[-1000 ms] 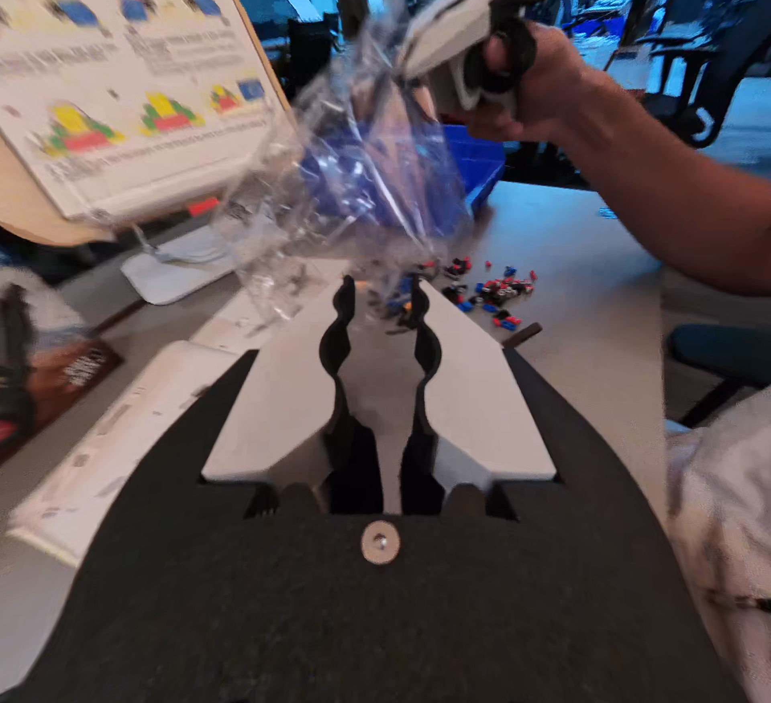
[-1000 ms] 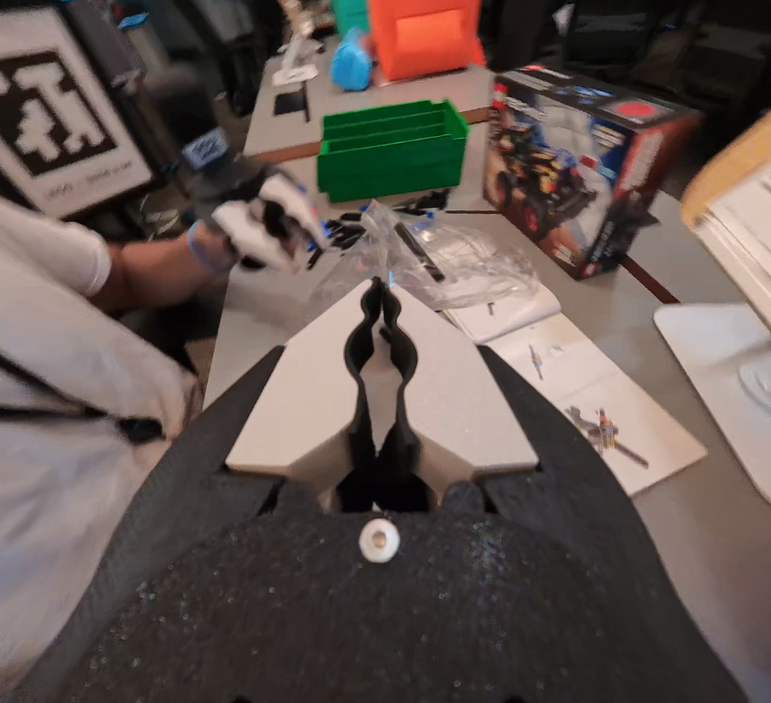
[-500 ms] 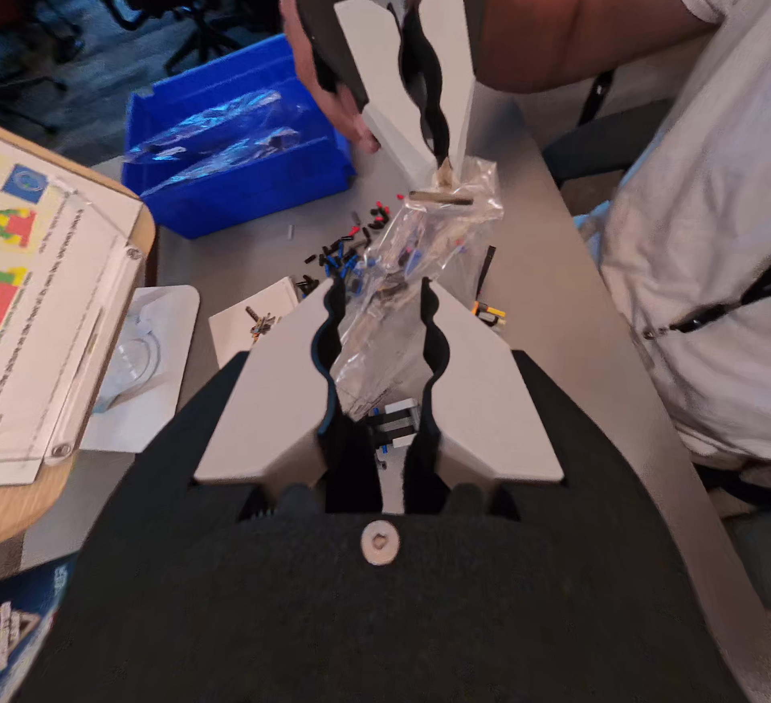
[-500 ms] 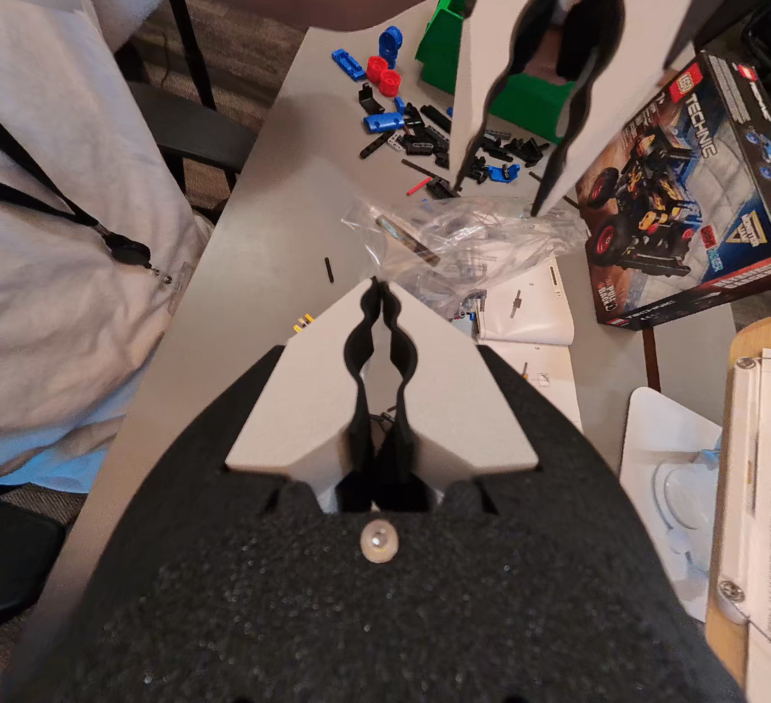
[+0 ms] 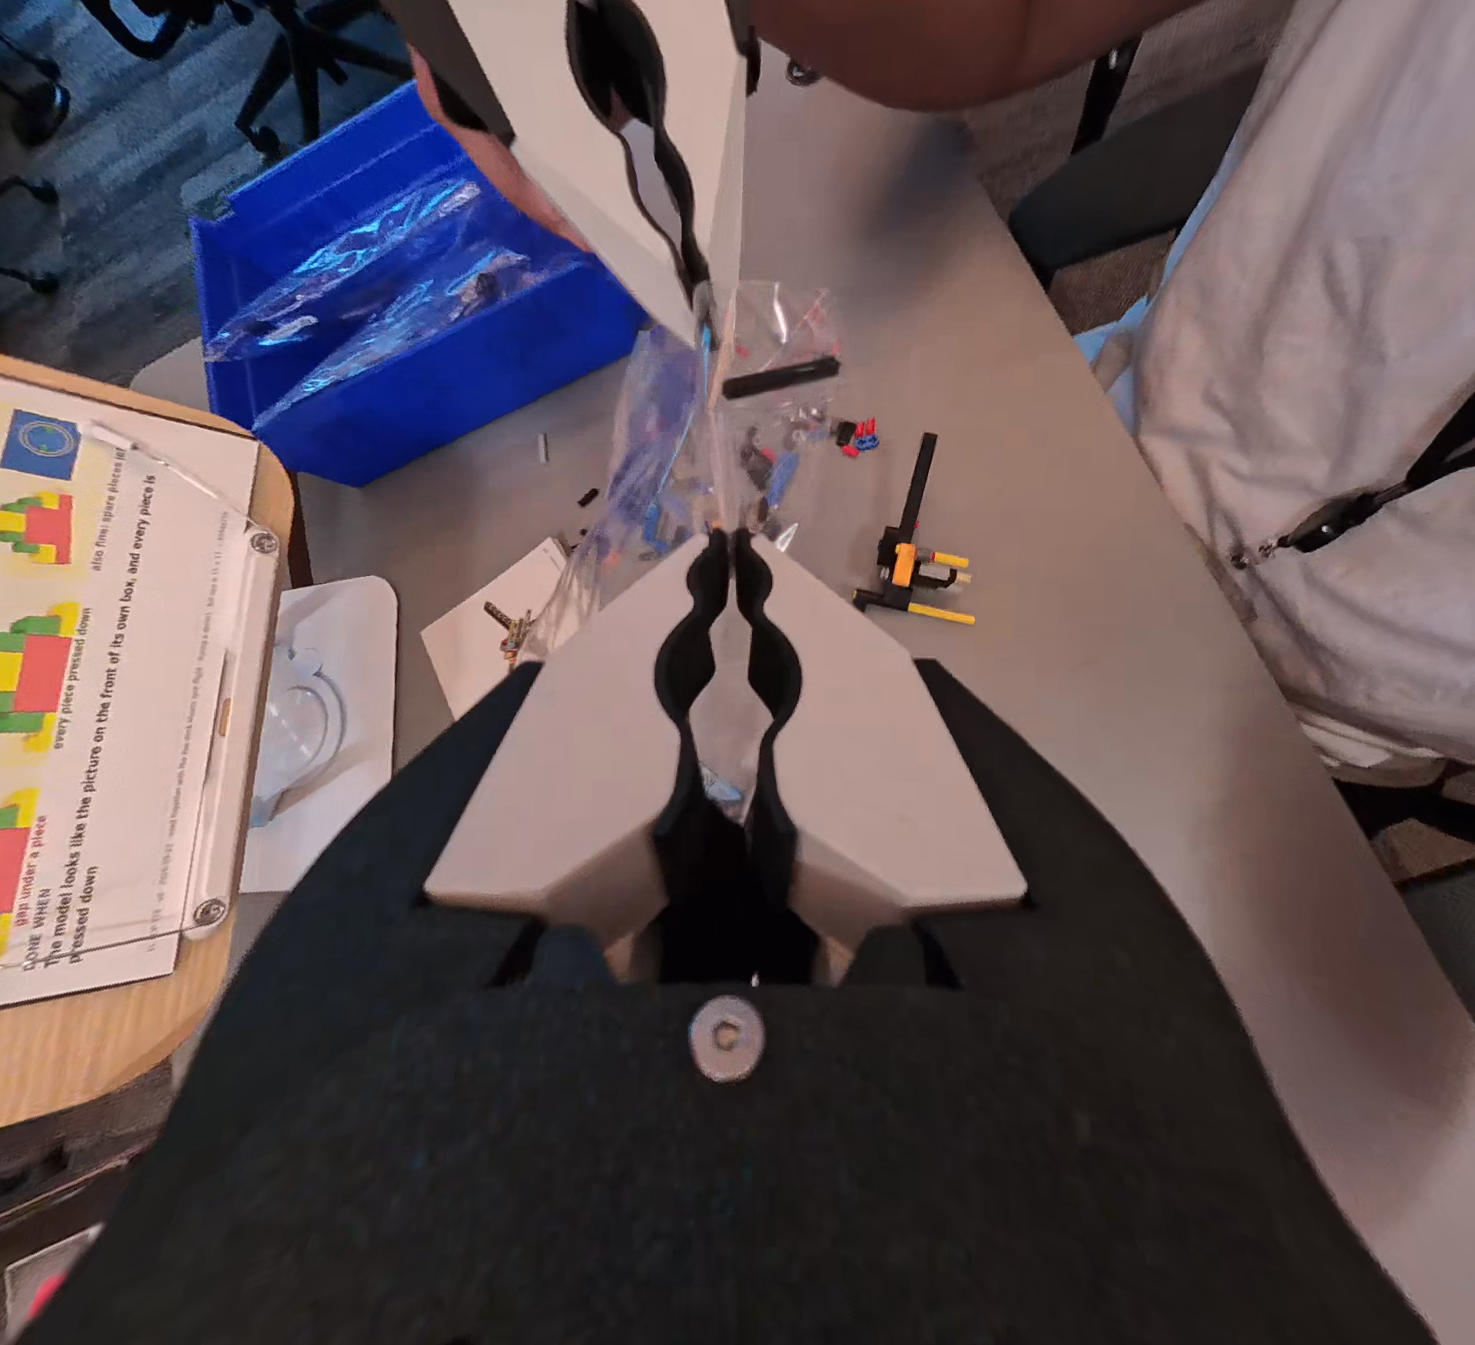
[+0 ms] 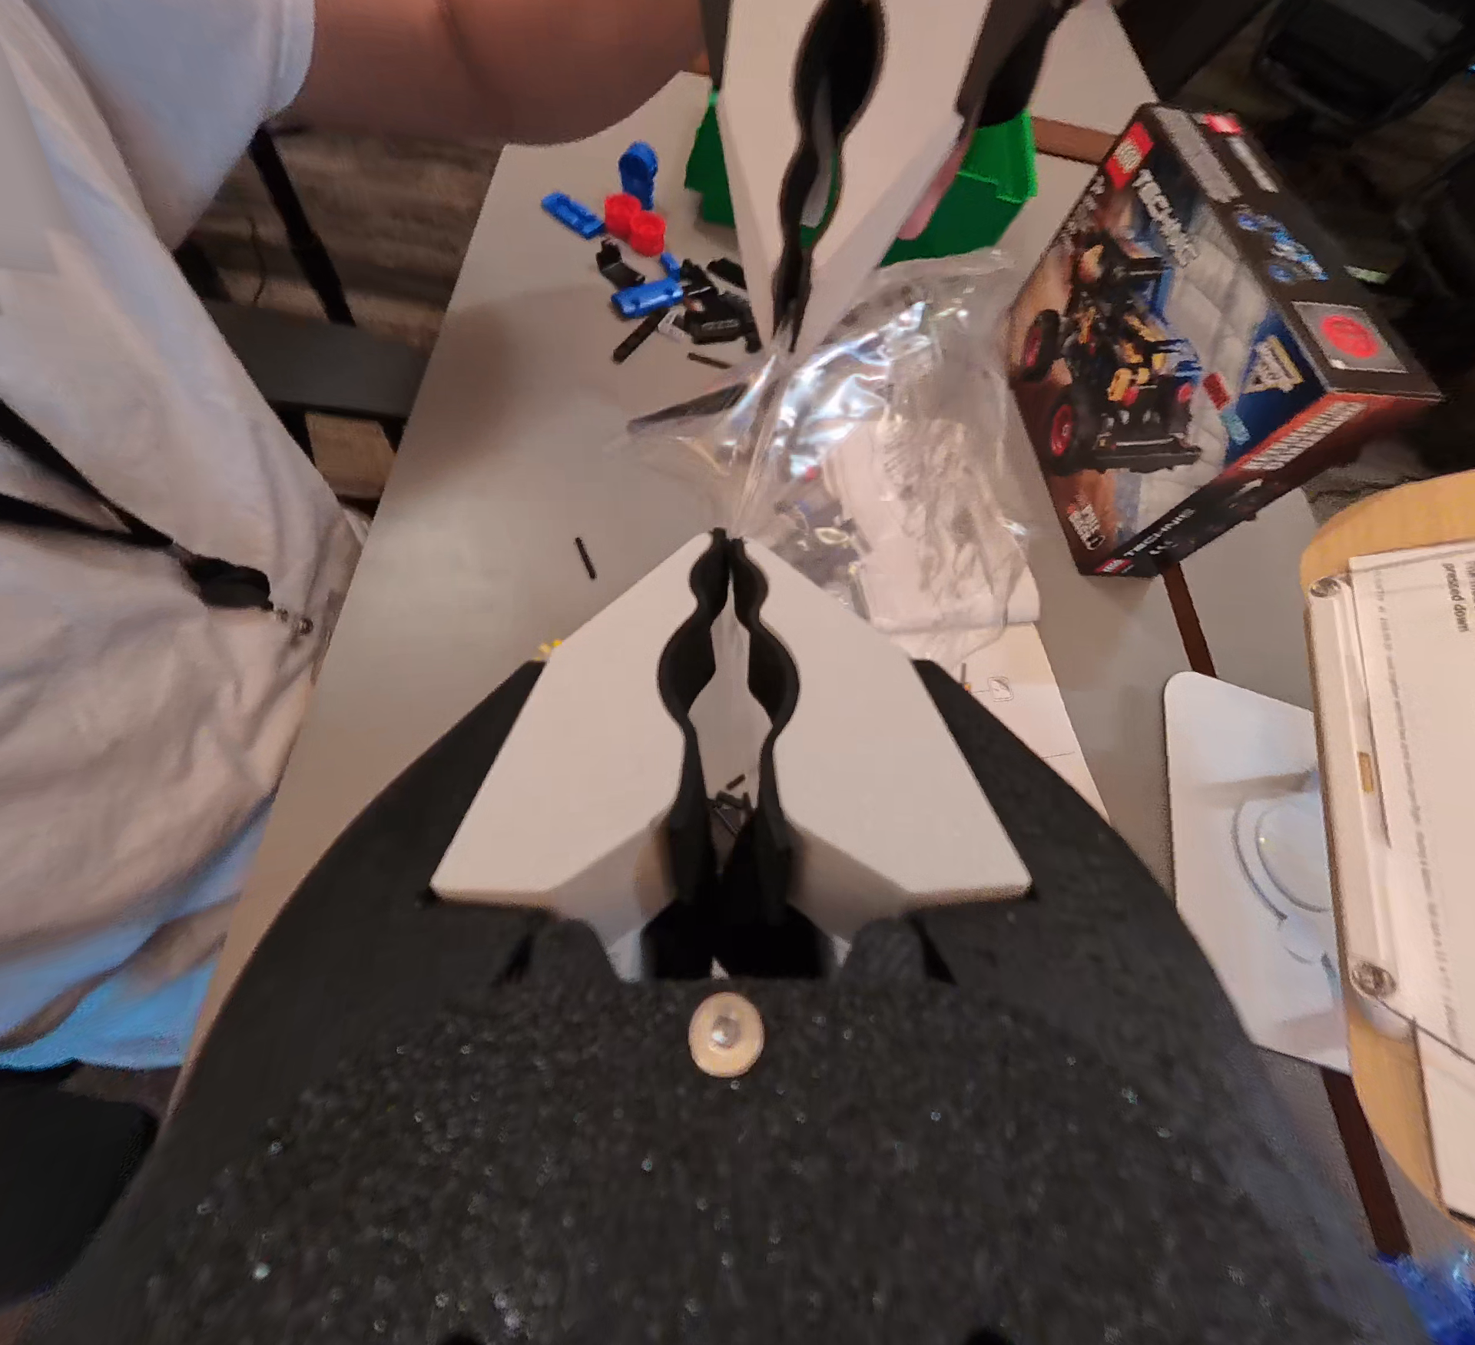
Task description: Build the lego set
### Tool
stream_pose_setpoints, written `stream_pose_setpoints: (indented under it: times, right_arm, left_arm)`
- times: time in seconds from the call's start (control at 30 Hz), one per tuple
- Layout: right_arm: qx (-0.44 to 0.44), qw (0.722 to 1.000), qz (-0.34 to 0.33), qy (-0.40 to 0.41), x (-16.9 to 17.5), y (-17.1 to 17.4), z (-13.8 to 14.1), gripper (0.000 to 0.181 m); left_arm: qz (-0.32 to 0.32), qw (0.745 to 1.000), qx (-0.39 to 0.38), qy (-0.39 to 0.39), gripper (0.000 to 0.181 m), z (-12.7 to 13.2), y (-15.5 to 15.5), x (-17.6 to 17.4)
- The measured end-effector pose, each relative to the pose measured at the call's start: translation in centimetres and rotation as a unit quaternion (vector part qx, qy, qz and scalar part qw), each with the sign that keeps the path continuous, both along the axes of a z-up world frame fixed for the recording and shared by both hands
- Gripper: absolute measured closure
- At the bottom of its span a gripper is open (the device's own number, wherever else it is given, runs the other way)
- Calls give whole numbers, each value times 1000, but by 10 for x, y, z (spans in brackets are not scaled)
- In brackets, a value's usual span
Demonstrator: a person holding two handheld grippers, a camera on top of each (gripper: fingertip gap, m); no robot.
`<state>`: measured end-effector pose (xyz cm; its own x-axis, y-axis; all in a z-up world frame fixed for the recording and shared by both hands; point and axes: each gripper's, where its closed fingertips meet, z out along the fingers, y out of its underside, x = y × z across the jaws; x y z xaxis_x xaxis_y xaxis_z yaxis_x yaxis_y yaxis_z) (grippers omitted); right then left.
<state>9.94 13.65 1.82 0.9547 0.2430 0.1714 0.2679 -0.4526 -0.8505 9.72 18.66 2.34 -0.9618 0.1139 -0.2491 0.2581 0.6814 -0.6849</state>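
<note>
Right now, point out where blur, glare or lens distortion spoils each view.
Left wrist view: the clear plastic bag is motion-smeared, the grey table edge bows from the wide-angle lens. Right wrist view: glare whitens the bag's crinkles, the white-sleeved arm is soft, and the printed cardboard set box looks stretched.

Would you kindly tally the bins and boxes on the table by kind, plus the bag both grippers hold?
Blue bin: 1
Green bin: 1
Set box: 1
Clear bag gripped by left gripper and right gripper: 1
Total: 4
</note>
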Motion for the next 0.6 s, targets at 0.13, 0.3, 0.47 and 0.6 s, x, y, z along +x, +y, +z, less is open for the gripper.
stream_pose_setpoints:
  times: [0.13, 0.3, 0.47, 0.6]
  right_arm:
    - [34, 997, -42, 59, 15, -1, 12, 181]
    - [59, 993, -41, 91, 19, -8, 17, 181]
    - [47, 994, -33, 95, 15, -5, 12, 181]
    - [70, 992, -22, 102, 16, -9, 19, 181]
  left_arm:
    - [37, 998, -39, -12, 172, 12, -6, 15]
    - [36, 997, -62, -40, 151, 19, -14, 10]
    - [36, 995, -40, -81, 152, 17, -30, 15]
    - [78, 992, 2, -95, 166, 11, -19, 34]
